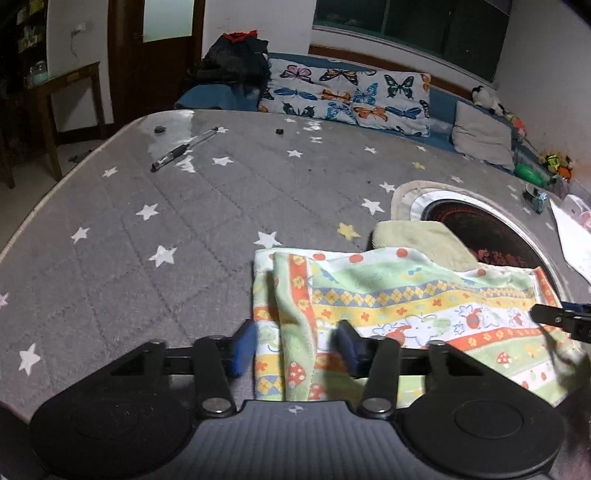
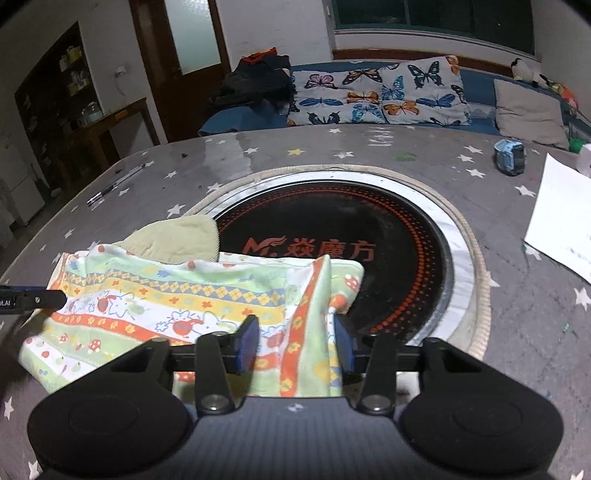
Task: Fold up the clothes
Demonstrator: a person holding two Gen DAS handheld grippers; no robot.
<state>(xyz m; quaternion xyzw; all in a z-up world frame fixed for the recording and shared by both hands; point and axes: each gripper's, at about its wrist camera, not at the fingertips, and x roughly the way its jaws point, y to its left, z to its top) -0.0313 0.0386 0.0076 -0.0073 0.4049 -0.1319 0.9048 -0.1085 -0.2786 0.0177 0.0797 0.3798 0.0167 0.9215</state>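
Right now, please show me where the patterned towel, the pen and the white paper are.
patterned towel (image 2: 177, 291), right wrist view, striped middle.
pen (image 1: 183, 149), left wrist view, dark grip section.
white paper (image 2: 561, 221), right wrist view, blank middle.

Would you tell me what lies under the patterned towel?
A beige cloth pokes out beneath the patterned towel, which also overlaps the black heater disc. How far the cloth extends underneath is hidden.

My room is dim, lit from overhead; the window (image 1: 406, 22) is dark. Glare streaks the grey star-printed table cover (image 1: 177, 125) at its far edge. My fisheye lenses bow the table rim and blacken the corners. The patterned towel (image 1: 369, 295) looks slightly smeared near my blue fingertips (image 1: 243, 347)
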